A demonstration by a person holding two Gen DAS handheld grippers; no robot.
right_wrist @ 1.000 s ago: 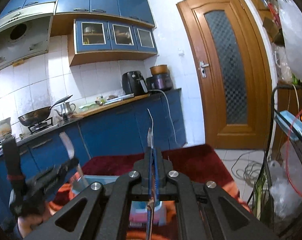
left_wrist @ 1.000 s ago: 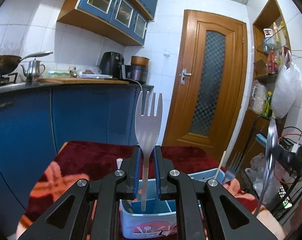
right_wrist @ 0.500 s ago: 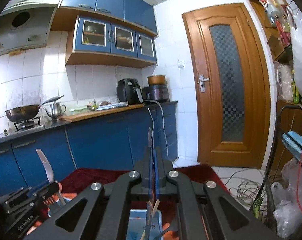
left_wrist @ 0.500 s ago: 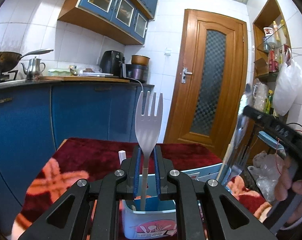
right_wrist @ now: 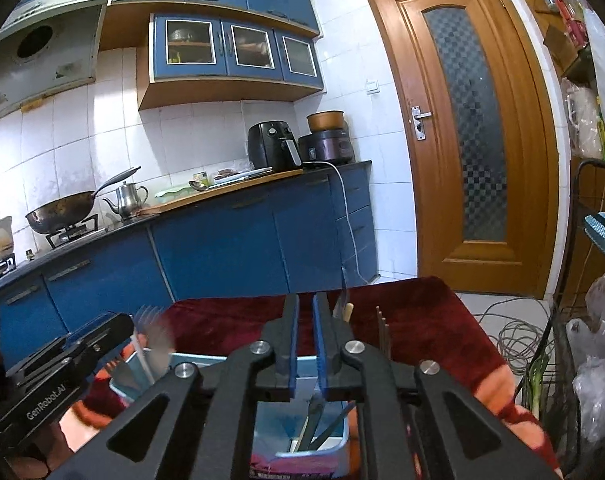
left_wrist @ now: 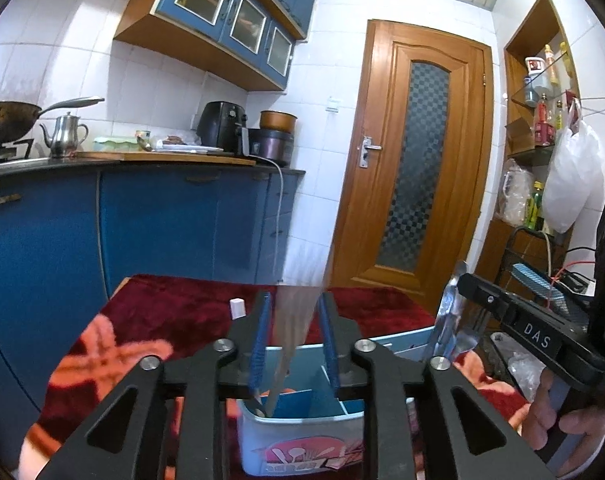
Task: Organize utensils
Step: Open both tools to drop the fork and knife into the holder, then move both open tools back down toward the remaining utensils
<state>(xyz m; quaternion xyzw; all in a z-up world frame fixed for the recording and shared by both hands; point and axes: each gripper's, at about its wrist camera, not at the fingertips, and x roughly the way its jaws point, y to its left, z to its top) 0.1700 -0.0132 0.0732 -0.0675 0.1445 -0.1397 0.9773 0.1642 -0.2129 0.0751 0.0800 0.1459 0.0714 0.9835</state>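
Kitchen: white tile walls, blue base cabinets [left_wrist: 162, 220], wooden door [left_wrist: 414, 160] to the right of them. Tabletop [left_wrist: 190, 300] sits in front of the cabinets under a dark red plush cloth with an orange pattern.

Landmark is the light blue utensil caddy [left_wrist: 298, 440] at the near edge of the tabletop, with divided compartments and a printed label on its front wall.

Left gripper [left_wrist: 292, 332] is directly above the caddy's near-left compartment. Its jaws are opening, and the blue pads stand clear of the white plastic fork [left_wrist: 298, 320] between them. The fork is a motion-blurred streak, its lower end already inside that compartment; can't tell if it touches the bottom.

Right gripper [right_wrist: 304, 340] is over the caddy's right side. Its jaws are opening, with a narrow gap and nothing between the pads. Dark-handled metal utensils [right_wrist: 314, 424] lean in the compartment right below it.

In the left wrist view, a metal utensil [left_wrist: 448, 316] stands in the caddy's far-right part, just beside the right gripper body; a hand [left_wrist: 558, 420] holds that gripper's handle.

Wooden chopsticks [right_wrist: 382, 332] stick up right of the right gripper. A small white cap-like thing [left_wrist: 237, 307] is on the cloth behind the caddy.
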